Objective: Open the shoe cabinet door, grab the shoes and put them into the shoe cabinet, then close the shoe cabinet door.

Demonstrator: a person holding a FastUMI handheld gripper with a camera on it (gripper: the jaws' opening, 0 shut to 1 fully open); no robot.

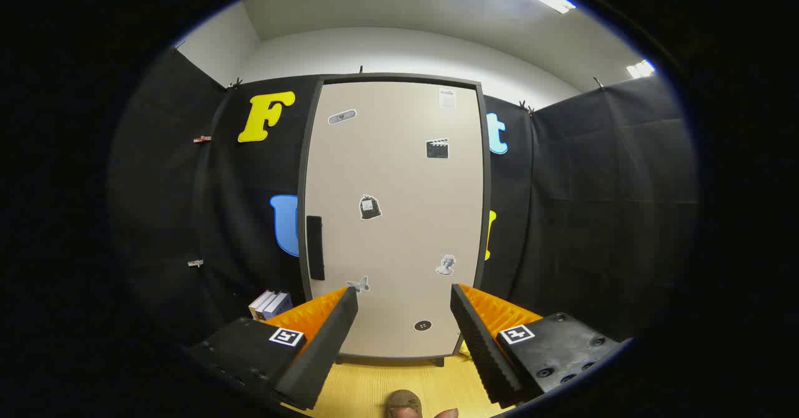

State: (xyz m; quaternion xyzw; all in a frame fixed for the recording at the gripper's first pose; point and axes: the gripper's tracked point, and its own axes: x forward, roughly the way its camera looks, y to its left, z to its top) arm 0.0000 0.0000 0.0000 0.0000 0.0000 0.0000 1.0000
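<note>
A tall beige shoe cabinet (393, 218) stands ahead against the booth wall, its door closed and dotted with small stickers. A dark vertical handle (315, 247) sits on the door's left side. My gripper (404, 299) is open, its fingers spread wide with nothing between them, held back from the cabinet and pointing at the lower part of the door. Between the fingers, low on the yellow floor (399, 377), the brown toe of a shoe (403, 403) peeks in close to me.
A small stack of books (269, 304) lies on the floor left of the cabinet, beside the left finger. Black cloth walls close in on both sides. Yellow floor runs between me and the cabinet base.
</note>
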